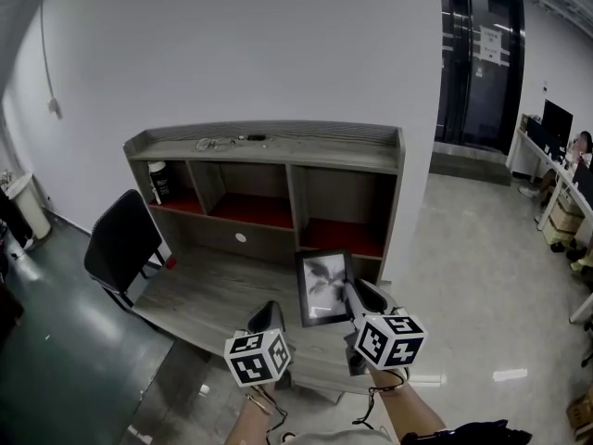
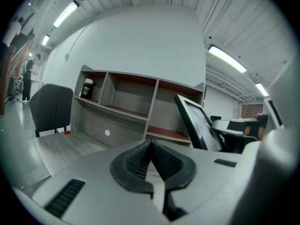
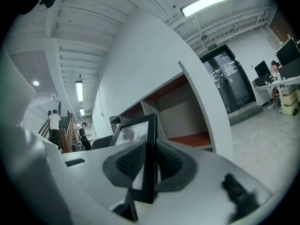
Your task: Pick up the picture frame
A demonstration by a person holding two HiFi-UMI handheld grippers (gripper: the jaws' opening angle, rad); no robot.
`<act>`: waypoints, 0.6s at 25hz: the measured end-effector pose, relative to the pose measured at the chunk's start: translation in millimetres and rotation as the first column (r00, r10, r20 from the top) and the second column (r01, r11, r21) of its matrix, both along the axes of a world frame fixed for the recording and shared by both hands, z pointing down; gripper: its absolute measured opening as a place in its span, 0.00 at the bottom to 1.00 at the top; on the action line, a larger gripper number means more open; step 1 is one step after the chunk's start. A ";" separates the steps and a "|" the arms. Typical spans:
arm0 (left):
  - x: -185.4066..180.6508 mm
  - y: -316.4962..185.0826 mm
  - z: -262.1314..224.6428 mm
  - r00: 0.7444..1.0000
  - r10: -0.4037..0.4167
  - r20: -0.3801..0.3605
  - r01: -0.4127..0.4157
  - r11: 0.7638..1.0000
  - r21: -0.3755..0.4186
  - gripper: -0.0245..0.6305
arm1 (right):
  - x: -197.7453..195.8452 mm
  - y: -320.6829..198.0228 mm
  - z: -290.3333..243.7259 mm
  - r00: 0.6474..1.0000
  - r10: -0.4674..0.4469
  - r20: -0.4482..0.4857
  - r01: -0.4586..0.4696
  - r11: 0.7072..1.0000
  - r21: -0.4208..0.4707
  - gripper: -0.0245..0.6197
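Desk (image 1: 199,297) with shelf unit against a white wall, centre of the head view; 3 open compartments with red floors.

Black chair (image 1: 120,241) at the desk's left end, centre left of the frame.

Picture frame (image 1: 323,288) lower centre, in front of the right compartment and near the desk's front edge. It is tilted back. No view shows whether its lower edge touches the desk top; the gripper bodies cover it.

Right gripper (image 3: 150,149): only its own view shows the grip; both ribbed pads press on the frame's (image 3: 135,129) right side rail, jaws partly apart by the rail's thickness. The head view shows just its cube and one jaw at the frame's right edge (image 1: 356,297).

Left gripper (image 2: 151,146): pads meet at the tips, nothing between them. In the head view it sits just left of the frame (image 1: 268,313), not touching.

Bottle (image 2: 86,88) in the left compartment, label unreadable.

Bare desk top lies open left of the frame.
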State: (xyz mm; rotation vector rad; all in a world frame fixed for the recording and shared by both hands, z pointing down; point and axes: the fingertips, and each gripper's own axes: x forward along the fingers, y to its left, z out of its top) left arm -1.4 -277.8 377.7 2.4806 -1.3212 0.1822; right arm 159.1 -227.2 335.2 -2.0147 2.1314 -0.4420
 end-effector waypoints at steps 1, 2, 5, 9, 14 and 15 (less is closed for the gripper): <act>-0.4 -0.4 1.1 1.000 -0.001 0.001 0.001 1.000 -0.001 0.06 | -0.5 -0.7 0.7 1.000 -0.002 0.004 0.002 1.000 0.001 0.17; -0.8 -0.9 2.0 1.000 -0.001 0.002 0.001 1.000 -0.003 0.06 | -1.2 -1.5 1.3 1.000 -0.004 0.007 0.004 1.000 0.001 0.17; -1.7 -3.1 3.4 1.000 -0.003 0.004 0.003 1.000 -0.006 0.06 | -3.0 -4.1 3.2 1.000 -0.008 0.013 0.008 1.000 0.000 0.17; -1.8 -6.1 4.8 1.000 -0.002 0.008 0.002 1.000 -0.006 0.06 | -1.6 -6.7 6.9 1.000 -0.004 0.023 0.004 1.000 -0.006 0.17; -2.8 -12.5 10.2 1.000 0.000 0.009 0.000 1.000 -0.019 0.06 | -1.4 -12.4 10.5 1.000 0.001 0.032 -0.001 1.000 -0.012 0.17; -2.8 -13.8 11.3 1.000 0.002 0.010 -0.001 1.000 -0.021 0.06 | -1.4 -13.7 11.2 0.999 0.002 0.032 -0.002 1.000 -0.013 0.17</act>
